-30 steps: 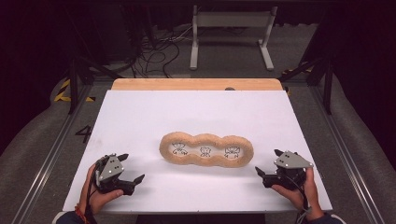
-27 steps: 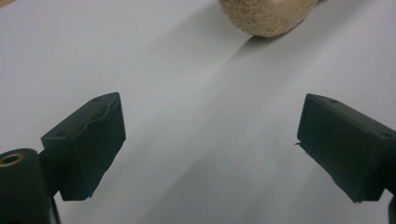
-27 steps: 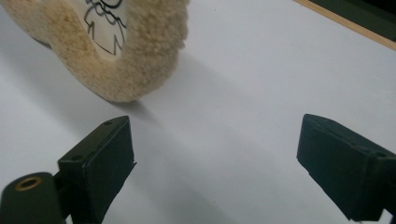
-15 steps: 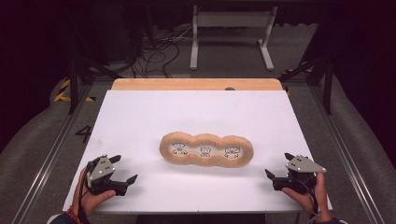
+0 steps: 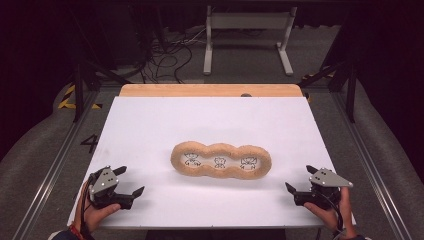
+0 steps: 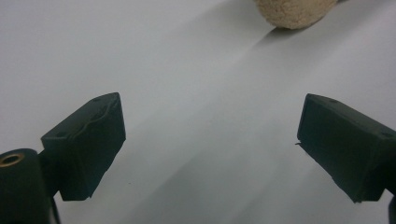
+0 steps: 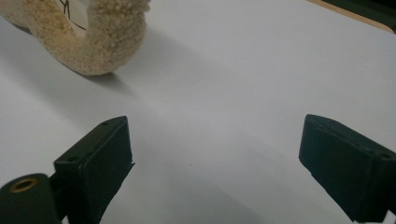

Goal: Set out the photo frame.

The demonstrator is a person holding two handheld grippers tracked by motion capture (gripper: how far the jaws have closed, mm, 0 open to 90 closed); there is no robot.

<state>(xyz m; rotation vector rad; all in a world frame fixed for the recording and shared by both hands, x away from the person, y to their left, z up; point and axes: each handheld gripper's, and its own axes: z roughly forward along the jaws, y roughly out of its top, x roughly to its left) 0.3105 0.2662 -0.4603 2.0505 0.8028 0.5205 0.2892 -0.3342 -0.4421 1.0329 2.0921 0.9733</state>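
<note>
In front of me the white bench (image 5: pixel 210 130) carries one container, a tan fleecy tray (image 5: pixel 221 160) shaped like three joined rings, lying flat a little toward six o'clock from the bench's middle with its long side running from nine to three o'clock. It has three round compartments in a row, and each shows a white floor with a small black line drawing on it; I cannot make out what the drawings are, and I see no loose item lying in any of the three. My left gripper (image 5: pixel 127 181) sits in my left hand (image 5: pixel 95 212) near the bench's corner at about seven o'clock, its jaws spread wide and pinching nothing, pointing toward three o'clock. In the left gripper view the two black jaws stand far apart over bare white surface, and the rounded end of the tray (image 6: pixel 295 11) shows at about one o'clock, well apart from them. My right gripper (image 5: pixel 299 179) is in my right hand (image 5: pixel 327 212) near the corner at about five o'clock, also spread wide and holding nothing, pointing toward nine o'clock. In the right gripper view the fleecy rim of the tray (image 7: pixel 93 42) curves in at about eleven o'clock, casting a soft shadow on the bench (image 7: pixel 243 70), near my jaws but not touching them.
</note>
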